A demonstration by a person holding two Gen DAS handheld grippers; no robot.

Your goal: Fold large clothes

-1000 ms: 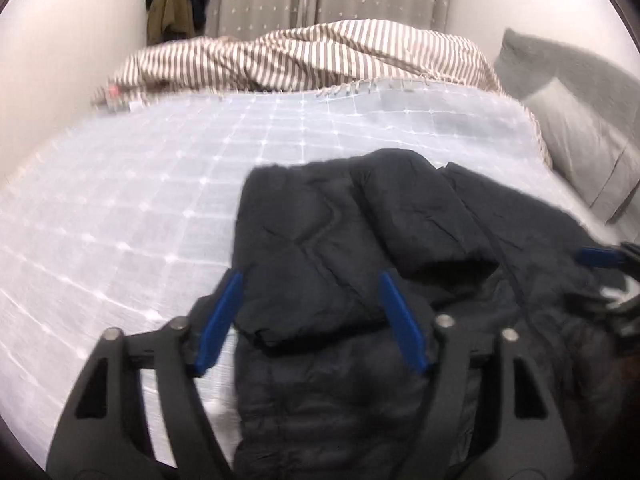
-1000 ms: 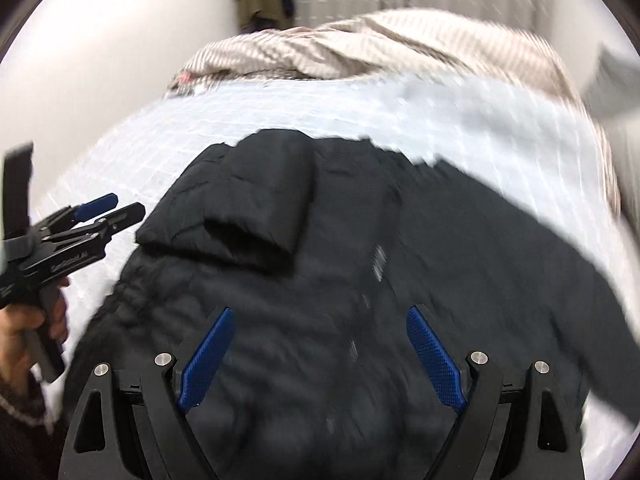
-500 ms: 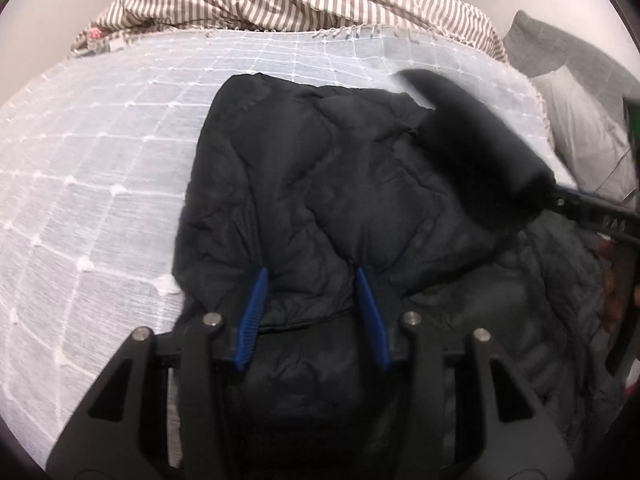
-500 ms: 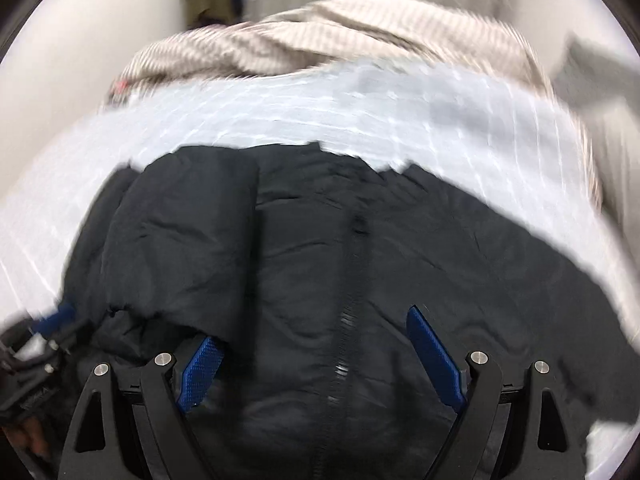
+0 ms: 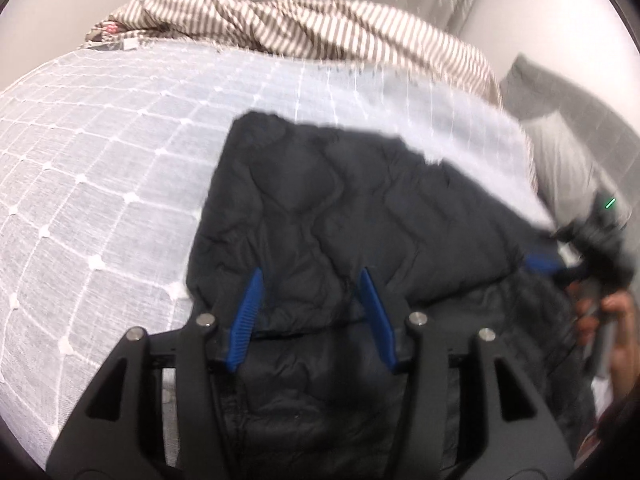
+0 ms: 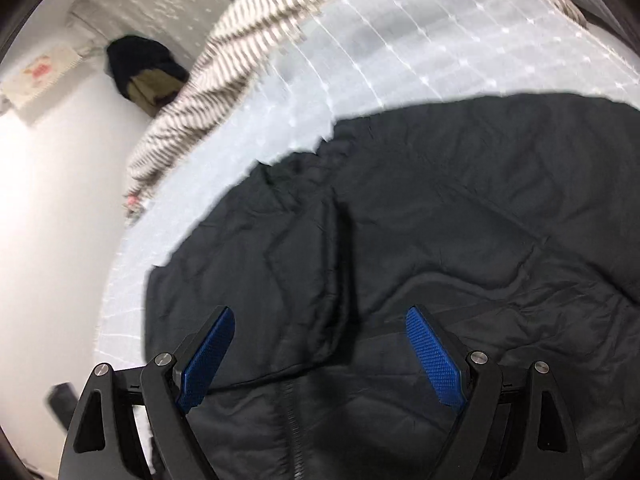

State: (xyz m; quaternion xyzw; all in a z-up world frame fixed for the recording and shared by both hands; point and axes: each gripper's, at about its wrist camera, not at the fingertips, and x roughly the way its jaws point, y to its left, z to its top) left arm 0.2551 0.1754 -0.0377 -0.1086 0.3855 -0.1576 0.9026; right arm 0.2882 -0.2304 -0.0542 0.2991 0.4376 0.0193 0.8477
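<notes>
Black quilted puffer jacket (image 5: 340, 208) lies spread on the bed, over a pale blue-white coverlet (image 5: 100, 168) woven in a raised white grid with small knots at the crossings. The jacket sits toward the near edge of the bed and reaches toward its right side. Its shell is matte and slightly crinkled, stitched into broad puffy panels with wavy seams. A folded flap or sleeve lies doubled over the body, its lower edge forming a soft rounded ridge. In the right wrist view a dark zip (image 6: 294, 432) runs up the front of the jacket

The left gripper (image 5: 312, 312) is part open, its ribbed blue pads (image 5: 246, 320) set on either side of the folded flap's edge; the jaws have just closed in and eased apart a little, with the fabric between them, and the pads do not visibly pinch it. The right gripper (image 6: 320, 360) stands wide and released above the jacket front, holding nothing. In the left wrist view it appears blurred at the jacket's right edge, held by a hand (image 5: 616, 320)

At the far edge of the bed a brown-and-white striped duvet (image 5: 304, 28) is bunched up. Grey pillows (image 5: 568, 152) rest along the right side
</notes>
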